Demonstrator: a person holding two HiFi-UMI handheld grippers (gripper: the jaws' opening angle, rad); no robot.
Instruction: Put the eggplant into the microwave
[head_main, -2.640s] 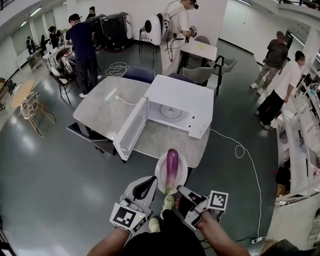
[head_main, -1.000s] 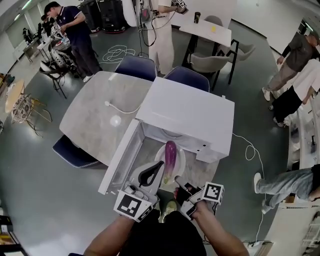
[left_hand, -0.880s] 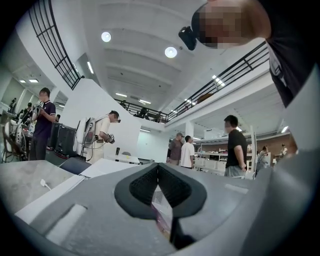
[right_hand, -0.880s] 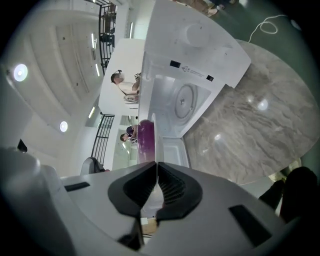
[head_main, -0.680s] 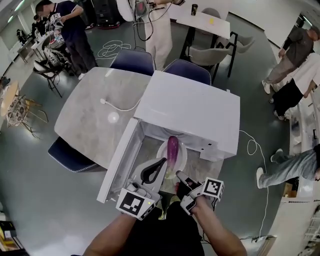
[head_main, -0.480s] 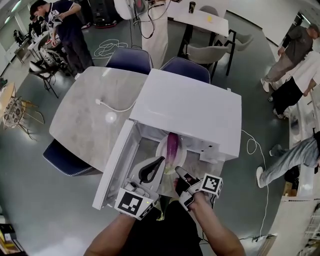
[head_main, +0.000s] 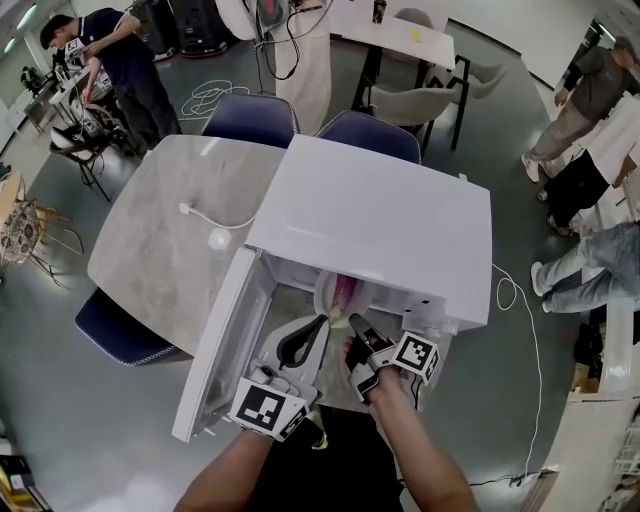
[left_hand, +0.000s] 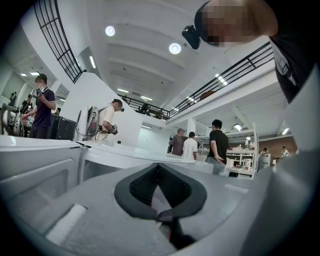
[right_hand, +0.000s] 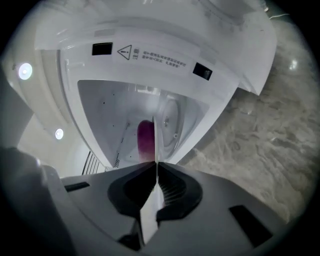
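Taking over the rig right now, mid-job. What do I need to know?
Left gripper: jaws shut, empty, beside the open door.
Right gripper: jaws shut on the rim of the plate carrying the eggplant.
Done: door open; plate and eggplant partly inside the microwave.
Left to do: slide the plate fully in, release, back out, probably close the door.

This is a big open lab hall. Its grey polished floor (head_main: 60, 420) carries loose cables (head_main: 215, 98), office chairs (head_main: 245, 118) and work tables (head_main: 400, 40). A microwave (head_main: 380, 220) sits at the right end of a stone-look tabletop (head_main: 150, 250). People (head_main: 115, 55) stand about, one wearing a backpack rig (left_hand: 92, 122). A railed upper gallery (left_hand: 235, 70) and stocked shelves (left_hand: 242, 157) run along the walls.
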